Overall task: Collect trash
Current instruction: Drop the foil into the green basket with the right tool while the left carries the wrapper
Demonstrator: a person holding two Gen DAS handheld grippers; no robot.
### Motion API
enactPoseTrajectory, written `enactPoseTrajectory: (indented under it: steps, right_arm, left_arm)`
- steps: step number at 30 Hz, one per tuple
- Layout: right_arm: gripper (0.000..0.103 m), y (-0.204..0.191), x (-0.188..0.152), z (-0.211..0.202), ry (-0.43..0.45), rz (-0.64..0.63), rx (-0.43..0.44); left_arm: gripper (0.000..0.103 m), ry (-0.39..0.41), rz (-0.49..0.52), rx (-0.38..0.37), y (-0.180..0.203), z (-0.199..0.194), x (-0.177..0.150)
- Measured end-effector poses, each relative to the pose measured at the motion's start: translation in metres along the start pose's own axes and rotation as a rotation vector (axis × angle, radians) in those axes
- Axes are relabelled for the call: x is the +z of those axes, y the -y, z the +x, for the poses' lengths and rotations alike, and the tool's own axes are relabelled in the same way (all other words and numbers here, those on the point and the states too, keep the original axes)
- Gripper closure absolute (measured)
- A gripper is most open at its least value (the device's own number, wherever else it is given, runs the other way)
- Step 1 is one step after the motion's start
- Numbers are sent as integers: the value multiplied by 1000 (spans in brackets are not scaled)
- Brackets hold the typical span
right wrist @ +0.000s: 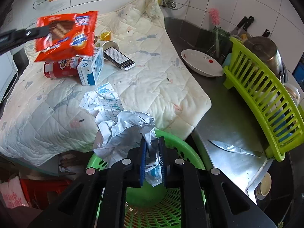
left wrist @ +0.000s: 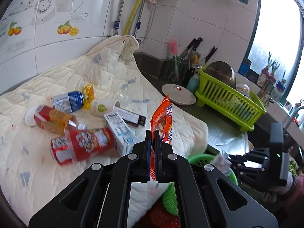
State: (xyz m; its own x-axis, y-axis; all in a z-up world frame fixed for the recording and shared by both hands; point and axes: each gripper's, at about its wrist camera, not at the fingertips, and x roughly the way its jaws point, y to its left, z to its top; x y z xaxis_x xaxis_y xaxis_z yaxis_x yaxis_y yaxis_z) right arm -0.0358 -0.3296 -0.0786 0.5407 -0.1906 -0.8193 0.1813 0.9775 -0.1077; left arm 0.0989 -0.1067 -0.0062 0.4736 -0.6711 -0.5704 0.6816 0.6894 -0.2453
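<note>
My left gripper [left wrist: 153, 133] is shut on an orange snack wrapper [left wrist: 163, 119] and holds it above the quilted cloth [left wrist: 106, 76]; the wrapper also shows in the right wrist view [right wrist: 66, 36]. My right gripper [right wrist: 153, 142] is shut on a crumpled white and blue paper wrapper [right wrist: 121, 125] above the green perforated bin [right wrist: 152, 216]. More trash lies on the cloth: a red can [left wrist: 85, 144], a blue and white carton [left wrist: 119, 131], a paper cup [left wrist: 103, 107], a blue can [left wrist: 68, 101], a black and white box [left wrist: 131, 116].
A lime green dish rack [right wrist: 266, 102] with a steel pot stands right. A white dish [right wrist: 201, 62] sits on the steel counter, a knife [right wrist: 233, 148] lies near the sink edge. Knives and a brush stand behind. A red crate [right wrist: 43, 190] sits below the counter.
</note>
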Motion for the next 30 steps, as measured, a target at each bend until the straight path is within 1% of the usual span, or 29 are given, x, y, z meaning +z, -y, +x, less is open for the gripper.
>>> enactPoseTrajectory:
  steps: [3, 5, 7, 10, 12, 14, 18, 20, 23, 25, 26, 30]
  right_arm:
    - [89, 1, -6, 0, -4, -7, -10]
    - [82, 2, -9, 0, -5, -12, -13]
    - [79, 5, -12, -1, -1, -8, -14]
    - [73, 8, -12, -4, 5, 4, -12]
    - [73, 11, -12, -7, 16, 12, -8]
    - [63, 13, -11, -11, 29, 20, -17]
    - [60, 17, -7, -21, 57, 33, -22]
    - [56, 19, -4, -26, 74, 38, -25]
    - [54, 21, -1, -33, 95, 39, -27]
    - [52, 22, 0, -37, 107, 36, -30]
    - [51, 23, 1, -39, 114, 37, -35]
    - [51, 28, 3, -45, 131, 50, -36]
  left_arm:
    - [102, 5, 7, 1, 12, -15, -17]
    - [102, -1, 5, -15, 19, -21, -27]
    - [102, -8, 17, -8, 29, -25, -37]
    - [102, -25, 29, -19, 41, -29, -51]
    - [102, -37, 31, -39, 48, -29, -58]
    - [102, -55, 34, -53, 55, -26, -66]
    - [102, -103, 30, -84, 67, -13, -80]
    - [102, -128, 24, -102, 73, -6, -88]
    - [102, -158, 15, -126, 78, 4, -97]
    - [101, -186, -5, -159, 79, 12, -102]
    - [101, -198, -8, -161, 81, 16, -105]
    - [101, -246, 8, -197, 93, 28, -117]
